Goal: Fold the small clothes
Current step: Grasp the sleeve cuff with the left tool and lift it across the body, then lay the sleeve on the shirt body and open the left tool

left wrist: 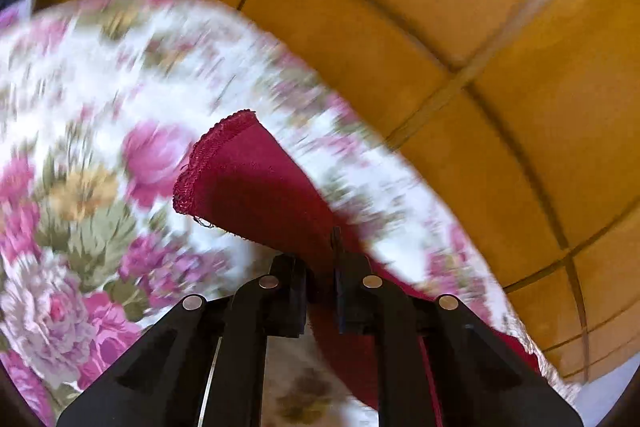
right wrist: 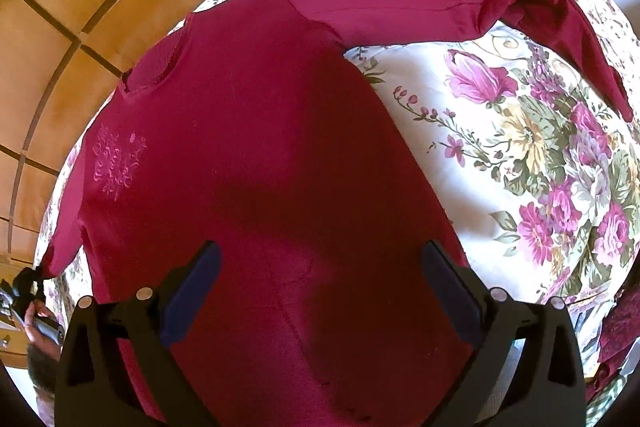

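A dark red long-sleeved top [right wrist: 256, 155] lies spread flat on a bed with a floral cover [right wrist: 532, 155], its neckline toward the tiled floor [right wrist: 80, 11] beside the bed. One sleeve stretches across the far end of the cover and bends down along its right side. The other sleeve's cuff [left wrist: 224, 171] is pinched in the left gripper [left wrist: 322, 279] — its fingers are clenched on the red fabric, the stitched hem sticking out past them. The right gripper [right wrist: 320, 291] hovers over the top's lower body, fingers spread wide apart, grasping nothing.
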A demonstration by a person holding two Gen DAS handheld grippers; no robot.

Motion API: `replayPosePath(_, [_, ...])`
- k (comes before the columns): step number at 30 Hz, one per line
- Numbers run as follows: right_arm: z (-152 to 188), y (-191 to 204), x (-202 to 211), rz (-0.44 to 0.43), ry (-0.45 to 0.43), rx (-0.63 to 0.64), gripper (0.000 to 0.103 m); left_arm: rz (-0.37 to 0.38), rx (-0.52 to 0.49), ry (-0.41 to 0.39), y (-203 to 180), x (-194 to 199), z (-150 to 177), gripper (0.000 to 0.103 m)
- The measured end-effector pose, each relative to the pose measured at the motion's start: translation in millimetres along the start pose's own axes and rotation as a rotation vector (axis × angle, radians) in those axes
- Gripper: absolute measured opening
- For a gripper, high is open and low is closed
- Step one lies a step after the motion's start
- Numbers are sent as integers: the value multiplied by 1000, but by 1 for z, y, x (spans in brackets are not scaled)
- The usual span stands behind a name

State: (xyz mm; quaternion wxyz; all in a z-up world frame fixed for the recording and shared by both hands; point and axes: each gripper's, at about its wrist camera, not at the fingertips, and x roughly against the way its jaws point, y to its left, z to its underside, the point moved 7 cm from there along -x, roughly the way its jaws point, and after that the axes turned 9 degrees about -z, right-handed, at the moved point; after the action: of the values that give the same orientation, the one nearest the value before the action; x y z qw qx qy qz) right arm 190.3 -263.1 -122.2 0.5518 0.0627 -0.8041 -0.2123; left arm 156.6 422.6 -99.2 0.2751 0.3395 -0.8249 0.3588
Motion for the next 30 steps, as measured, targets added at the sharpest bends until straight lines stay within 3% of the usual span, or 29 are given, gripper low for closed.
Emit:
replayPosePath(5, [-1,5,3,-15,-4,2,100,170,-150,-70,-82,52,1,8])
replayPosePath(10, [-3,9,6,-38,-12,-7,100,334,-361,-91,-177,98,42,8])
replayPosePath(14, [-5,12,9,-64,-18,-20,100,424,-596,-140,-250,132,107,8])
replayPosePath(18, [-8,17,10,-88,-26,-23,100,470,-704,-110,-296,141,171,8])
replayPosePath(23, [-12,23,8,-112,-22,-26,100,477,-846,-81,-336,132,255,9])
replayPosePath(24, [-13,24,7,-114,-22,-24,100,465,-883,-90,-341,129,272,12])
replayPosePath(25, [-15,24,6,-113,-22,-21,100,458,-910,-91,-344,128,284,24])
replayPosePath(28, [-18,25,1,-117,-18,-23,100,429,-988,-40,-341,119,322,85])
replayPosePath(30, [-20,24,-3,-123,-18,-32,100,466,-979,-13,-325,125,333,87])
